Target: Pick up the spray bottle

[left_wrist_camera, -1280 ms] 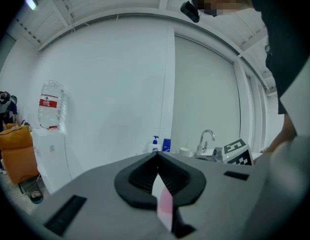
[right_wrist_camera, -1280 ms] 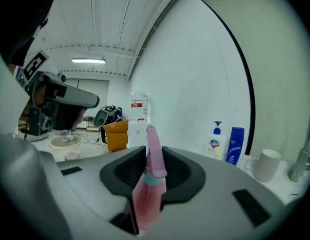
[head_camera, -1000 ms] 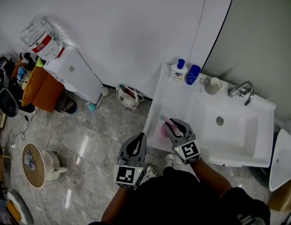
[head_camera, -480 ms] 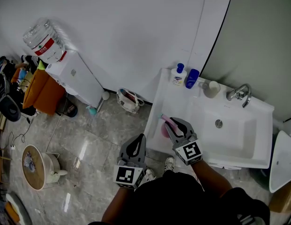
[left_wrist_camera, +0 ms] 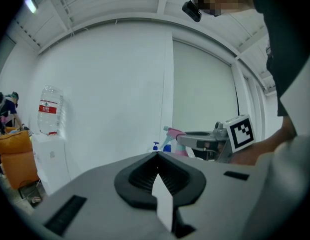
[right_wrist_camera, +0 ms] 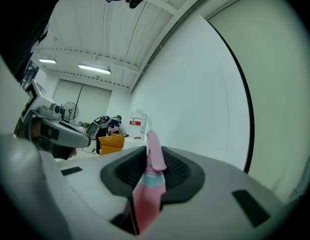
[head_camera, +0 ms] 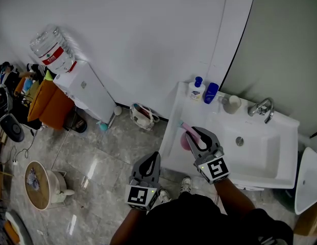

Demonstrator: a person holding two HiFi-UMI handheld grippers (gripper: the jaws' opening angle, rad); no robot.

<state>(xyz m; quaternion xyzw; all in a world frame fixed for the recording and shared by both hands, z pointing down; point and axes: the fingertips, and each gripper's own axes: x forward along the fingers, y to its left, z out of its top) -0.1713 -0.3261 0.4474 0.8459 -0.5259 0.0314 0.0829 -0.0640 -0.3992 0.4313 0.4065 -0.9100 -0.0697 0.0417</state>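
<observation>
My right gripper (head_camera: 195,135) is shut on the pink spray bottle (head_camera: 186,138), which it holds above the left end of the white sink counter (head_camera: 174,115). In the right gripper view the spray bottle (right_wrist_camera: 146,191) stands upright between the jaws, its pale blue collar and pink head poking above my right gripper (right_wrist_camera: 147,159). My left gripper (head_camera: 152,160) hangs over the floor left of the counter, shut with nothing in it. The left gripper view has my left gripper (left_wrist_camera: 156,156) in front and the spray bottle (left_wrist_camera: 174,135) beyond it.
A basin (head_camera: 252,149) with a tap (head_camera: 264,108) fills the counter's right part. A pump bottle (head_camera: 197,89), a blue bottle (head_camera: 211,92) and a cup (head_camera: 231,104) stand along its back edge. A water dispenser (head_camera: 87,93) and a bag (head_camera: 143,115) stand by the wall.
My right gripper has risen with the pink spray bottle held in it, and it shows larger and a little further right in the head view. The left gripper has stayed where it was.
</observation>
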